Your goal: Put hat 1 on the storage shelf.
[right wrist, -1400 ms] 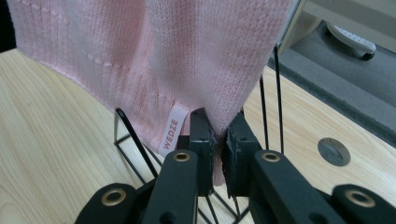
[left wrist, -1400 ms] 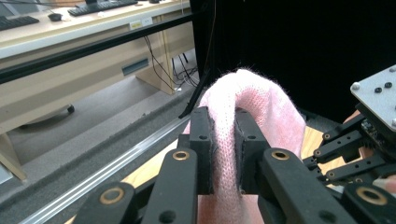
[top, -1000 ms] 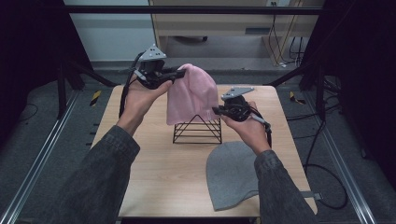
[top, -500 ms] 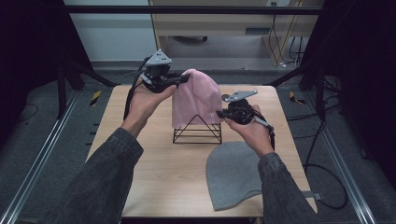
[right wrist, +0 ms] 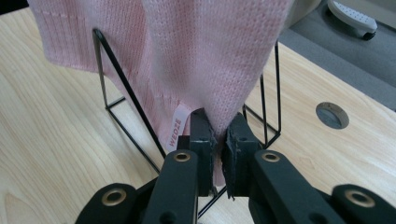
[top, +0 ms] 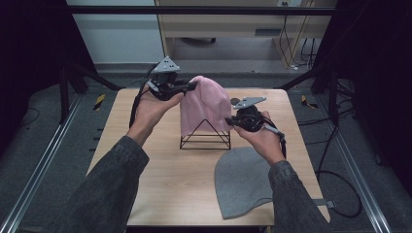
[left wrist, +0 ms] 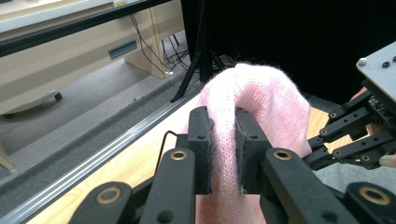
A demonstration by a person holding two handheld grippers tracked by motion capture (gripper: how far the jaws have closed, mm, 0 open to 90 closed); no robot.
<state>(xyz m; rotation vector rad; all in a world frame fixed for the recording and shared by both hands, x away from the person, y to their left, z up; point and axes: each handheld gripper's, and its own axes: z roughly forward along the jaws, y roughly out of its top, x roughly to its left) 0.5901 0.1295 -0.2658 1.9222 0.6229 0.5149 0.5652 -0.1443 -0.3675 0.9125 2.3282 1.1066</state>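
High view: pink hat (top: 204,104) lifted higher over wire stand (top: 206,136) than before. Left gripper (top: 187,87) pinching top, right gripper (top: 229,121) pinching hem. Stand's back hidden.

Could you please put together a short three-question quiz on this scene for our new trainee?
1. True or false: the left gripper is clamped on the top of the pink knit hat.
2. Which part of the pink knit hat does the right gripper pinch? A) its crown B) its lower edge, beside the label C) nothing
3. What lies flat on the table near the person's right sleeve?

Key
1. True: in the left gripper view, pink knit is squeezed between the jaws.
2. B: the hat hangs over the black wire stand.
3. A grey hat.
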